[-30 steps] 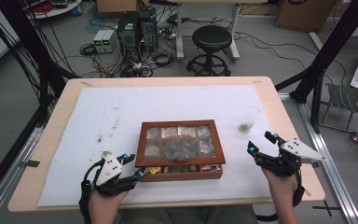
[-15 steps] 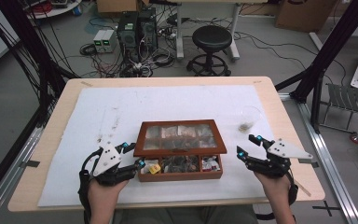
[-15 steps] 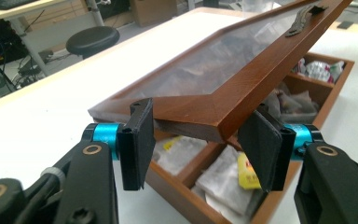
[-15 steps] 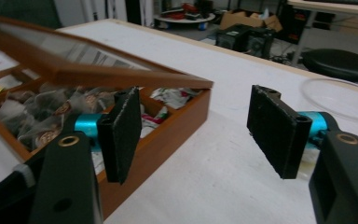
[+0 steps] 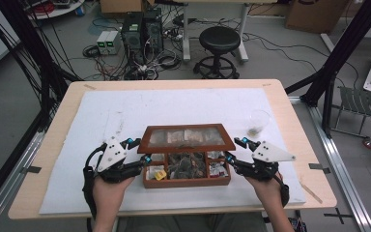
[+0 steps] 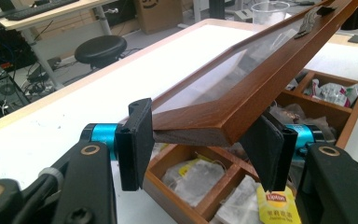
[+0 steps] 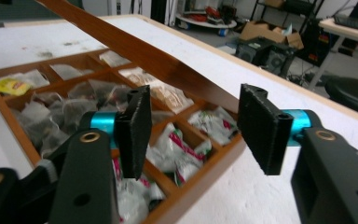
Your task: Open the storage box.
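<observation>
A wooden tea box (image 5: 188, 182) with several compartments of tea bags sits near the table's front edge. Its glass-paned lid (image 5: 186, 137) is tilted up off the box. My left gripper (image 5: 141, 150) is shut on the lid's front left corner (image 6: 200, 133), with both pads pressed on the wood. My right gripper (image 5: 233, 149) is at the box's right end; its jaws have just been closing. The lid's right corner (image 7: 214, 95) lies between its jaws (image 7: 193, 121), and the pads stand apart from it. A yellow tea bag (image 6: 279, 203) lies below the left gripper.
A clear plastic cup (image 5: 258, 122) stands on the white mat (image 5: 101, 183) to the right behind the box. Beyond the table's far edge are a black stool (image 5: 217, 38) and computers on the floor. Black frame posts rise at both sides.
The lid has gone from lying flat on the box to tilted up, lifted by my left gripper. My right gripper has moved left to the box's right end and narrowed its jaws.
</observation>
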Action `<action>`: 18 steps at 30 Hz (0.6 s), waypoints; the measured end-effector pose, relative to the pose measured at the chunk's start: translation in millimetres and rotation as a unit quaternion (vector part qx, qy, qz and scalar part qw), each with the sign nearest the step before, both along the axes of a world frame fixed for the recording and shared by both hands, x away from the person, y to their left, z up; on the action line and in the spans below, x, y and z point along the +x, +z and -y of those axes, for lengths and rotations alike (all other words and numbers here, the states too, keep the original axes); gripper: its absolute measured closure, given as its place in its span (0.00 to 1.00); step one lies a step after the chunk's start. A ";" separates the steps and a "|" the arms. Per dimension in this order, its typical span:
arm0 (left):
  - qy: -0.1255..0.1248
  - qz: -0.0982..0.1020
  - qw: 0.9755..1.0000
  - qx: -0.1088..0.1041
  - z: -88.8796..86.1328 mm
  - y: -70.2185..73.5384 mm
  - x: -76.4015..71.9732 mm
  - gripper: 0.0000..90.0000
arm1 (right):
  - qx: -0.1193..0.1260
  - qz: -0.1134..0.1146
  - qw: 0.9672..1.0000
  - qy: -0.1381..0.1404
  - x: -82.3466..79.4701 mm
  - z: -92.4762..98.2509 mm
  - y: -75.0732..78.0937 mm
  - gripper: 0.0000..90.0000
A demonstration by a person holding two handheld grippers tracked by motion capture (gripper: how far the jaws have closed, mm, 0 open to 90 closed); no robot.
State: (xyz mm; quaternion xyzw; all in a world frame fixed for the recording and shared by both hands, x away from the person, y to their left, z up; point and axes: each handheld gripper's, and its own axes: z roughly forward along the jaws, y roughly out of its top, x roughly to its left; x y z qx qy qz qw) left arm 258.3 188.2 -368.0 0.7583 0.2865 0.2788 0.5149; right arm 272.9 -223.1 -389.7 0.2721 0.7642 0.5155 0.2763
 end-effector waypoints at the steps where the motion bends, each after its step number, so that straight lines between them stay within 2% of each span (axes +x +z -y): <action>1: 0.000 0.001 1.000 -0.003 -0.3 1.2 1.6 0.50 | -0.001 0.002 1.000 -0.002 0.8 -1.6 0.7 0.56; 7: 0.002 0.007 1.000 -0.019 -0.6 3.0 9.5 0.49 | 0.008 0.016 1.000 -0.015 8.3 -7.1 6.9 0.62; 11: 0.003 0.008 1.000 -0.029 -0.8 3.8 16.1 0.49 | 0.007 0.022 0.999 -0.026 11.8 -10.5 9.9 0.62; 18: 0.003 0.015 0.999 -0.030 5.2 4.3 30.5 0.49 | 0.011 0.023 0.999 -0.028 20.1 -11.9 15.4 0.62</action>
